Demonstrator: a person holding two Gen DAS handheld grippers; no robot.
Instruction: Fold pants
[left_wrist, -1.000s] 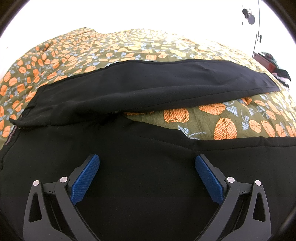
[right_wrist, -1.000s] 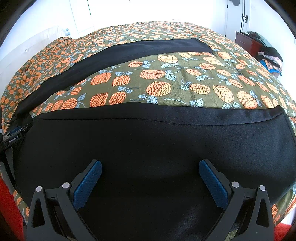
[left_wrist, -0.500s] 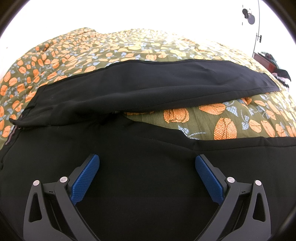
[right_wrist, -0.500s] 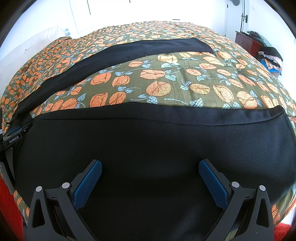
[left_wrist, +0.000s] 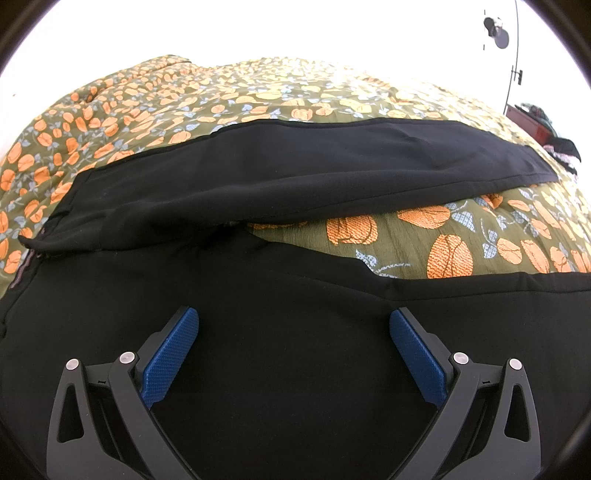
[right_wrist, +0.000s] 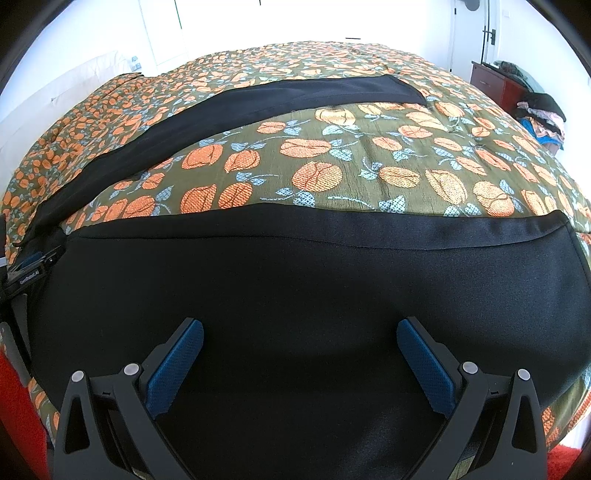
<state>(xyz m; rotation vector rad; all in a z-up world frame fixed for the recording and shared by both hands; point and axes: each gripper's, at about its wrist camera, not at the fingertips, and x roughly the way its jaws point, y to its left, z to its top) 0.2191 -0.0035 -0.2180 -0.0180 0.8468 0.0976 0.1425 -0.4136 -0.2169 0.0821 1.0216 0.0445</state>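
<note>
Both tongs, left tongs (left_wrist: 294, 325) and right tongs (right_wrist: 300, 334), stand wide open above black pants (left_wrist: 295, 177); the far leg lies at 12 o'clock on the bed (right_wrist: 369, 177).

A home bedroom: ahead of the fingers spreads a bed under an olive quilted bedspread printed with orange flowers (right_wrist: 332, 155). Beyond it to the right stand a dark red wooden dresser (right_wrist: 493, 83), a heap of mixed clothes (right_wrist: 543, 114) and a white door (right_wrist: 469, 33).

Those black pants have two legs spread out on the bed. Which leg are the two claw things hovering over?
The near leg, filling the foreground under both the left gripper and the right gripper. The far leg lies apart across a strip of flowered bedspread.
</note>
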